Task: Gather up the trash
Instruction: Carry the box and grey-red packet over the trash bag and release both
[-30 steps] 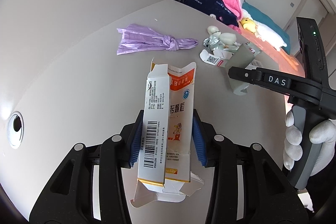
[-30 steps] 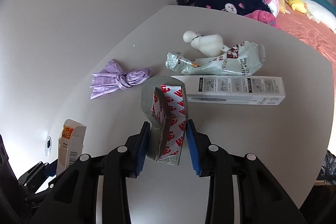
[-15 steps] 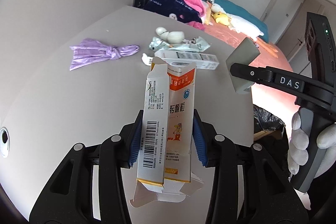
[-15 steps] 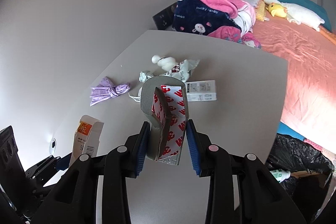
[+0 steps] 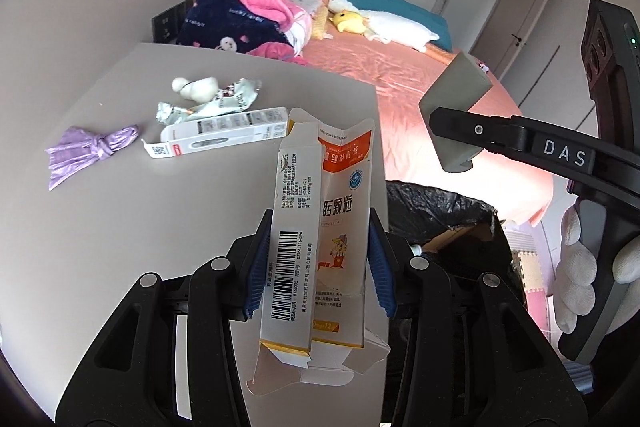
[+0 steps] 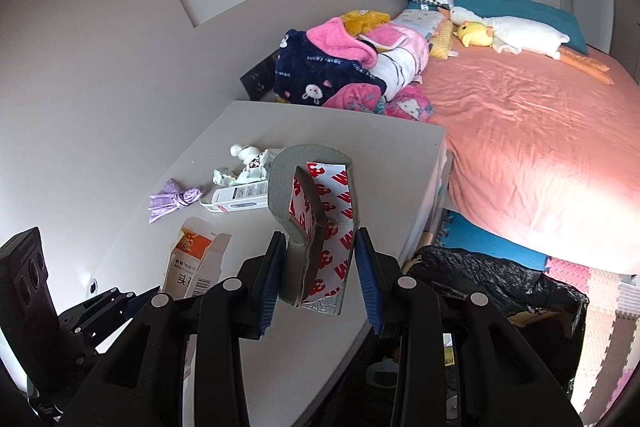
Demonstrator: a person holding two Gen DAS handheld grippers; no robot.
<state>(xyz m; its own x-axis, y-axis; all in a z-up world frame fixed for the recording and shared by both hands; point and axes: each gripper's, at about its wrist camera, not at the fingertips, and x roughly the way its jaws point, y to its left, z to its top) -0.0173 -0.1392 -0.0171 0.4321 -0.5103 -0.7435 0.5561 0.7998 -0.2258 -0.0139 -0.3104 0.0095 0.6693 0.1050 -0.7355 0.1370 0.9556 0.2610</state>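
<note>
in my left wrist view the left gripper (image 5: 318,267) is clamped on the orange-and-white carton (image 5: 316,239), blue pads pressed to both its sides. the carton sits at the centre of the frame with its long axis running bottom to top, its opened flaps at the top end leaning slightly right, and torn flaps hanging at the lower end. it is lifted clear of the grey table (image 5: 120,227).

in my right wrist view the right gripper (image 6: 320,267) is closed on the folded grey foam piece (image 6: 316,219) with red-and-white printed backing. its long axis also runs up the frame, the curved fold at the top.

the black-lined trash bin (image 6: 500,287) shows at lower right, beside the table's edge and below both held items.

left on the table, upper left in the left wrist view: a long white box (image 5: 224,139) lying roughly sideways, a crumpled wrapper (image 5: 220,101), a small white figure (image 5: 196,87) and a knotted purple bag (image 5: 92,151).
</note>
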